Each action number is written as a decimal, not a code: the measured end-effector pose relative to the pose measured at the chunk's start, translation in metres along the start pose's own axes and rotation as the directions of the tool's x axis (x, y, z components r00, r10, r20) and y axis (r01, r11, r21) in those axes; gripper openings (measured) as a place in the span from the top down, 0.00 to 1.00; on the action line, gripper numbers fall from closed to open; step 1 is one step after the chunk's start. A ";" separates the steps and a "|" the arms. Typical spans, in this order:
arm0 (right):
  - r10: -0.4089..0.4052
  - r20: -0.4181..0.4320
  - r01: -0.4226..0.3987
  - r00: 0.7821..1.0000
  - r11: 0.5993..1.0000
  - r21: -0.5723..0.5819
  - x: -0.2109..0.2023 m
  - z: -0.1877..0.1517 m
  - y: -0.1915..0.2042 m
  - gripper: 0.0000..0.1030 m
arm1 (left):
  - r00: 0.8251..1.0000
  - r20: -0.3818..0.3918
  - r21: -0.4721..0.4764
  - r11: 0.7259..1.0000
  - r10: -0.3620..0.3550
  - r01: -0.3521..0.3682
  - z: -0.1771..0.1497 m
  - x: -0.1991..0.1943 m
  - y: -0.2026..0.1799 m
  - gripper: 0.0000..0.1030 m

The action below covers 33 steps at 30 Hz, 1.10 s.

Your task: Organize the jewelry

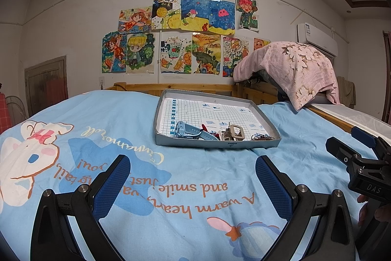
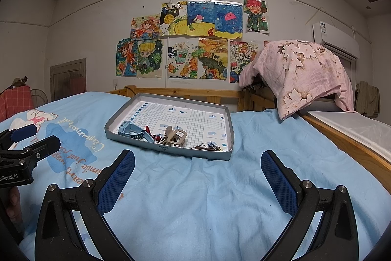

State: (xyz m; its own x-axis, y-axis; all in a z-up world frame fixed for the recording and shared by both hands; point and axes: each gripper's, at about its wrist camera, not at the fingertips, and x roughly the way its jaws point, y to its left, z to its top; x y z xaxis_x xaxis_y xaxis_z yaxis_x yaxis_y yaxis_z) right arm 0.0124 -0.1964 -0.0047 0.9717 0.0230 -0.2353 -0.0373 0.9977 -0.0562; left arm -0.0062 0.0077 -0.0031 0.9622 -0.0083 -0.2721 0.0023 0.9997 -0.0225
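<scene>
We are holding the left gripper (image 1: 193, 184) and right gripper (image 2: 198, 177) wide and empty over the bedsheet (image 2: 220, 199). The watch (image 2: 133, 131), hair clip (image 2: 176, 136) and bracelet (image 2: 207, 146) are crowding the tray's (image 2: 227, 126) near edge, so pinching one is risking snagging its neighbours.

Left gripper (image 1: 193, 181) and right gripper (image 2: 198, 175) (side by side), jaws spread.
</scene>
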 end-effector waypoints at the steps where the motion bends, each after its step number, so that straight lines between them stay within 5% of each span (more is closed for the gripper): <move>1: -0.001 0.000 0.001 1.000 1.000 0.000 0.000 0.000 0.000 0.01 | 1.000 0.000 0.000 1.000 0.001 -0.001 0.000 0.000 -0.001 0.00; 33: -0.001 -0.002 0.001 1.000 1.000 0.001 0.000 0.001 0.001 0.02 | 0.999 -0.017 -0.003 1.000 0.027 -0.027 -0.005 0.000 0.002 0.00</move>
State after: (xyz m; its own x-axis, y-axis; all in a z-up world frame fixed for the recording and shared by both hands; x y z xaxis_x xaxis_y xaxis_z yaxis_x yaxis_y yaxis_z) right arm 0.0123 -0.1957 -0.0038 0.9713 0.0224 -0.2370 -0.0366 0.9978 -0.0556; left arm -0.0073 0.0100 -0.0079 0.9571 0.0184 -0.2891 -0.0246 0.9995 -0.0180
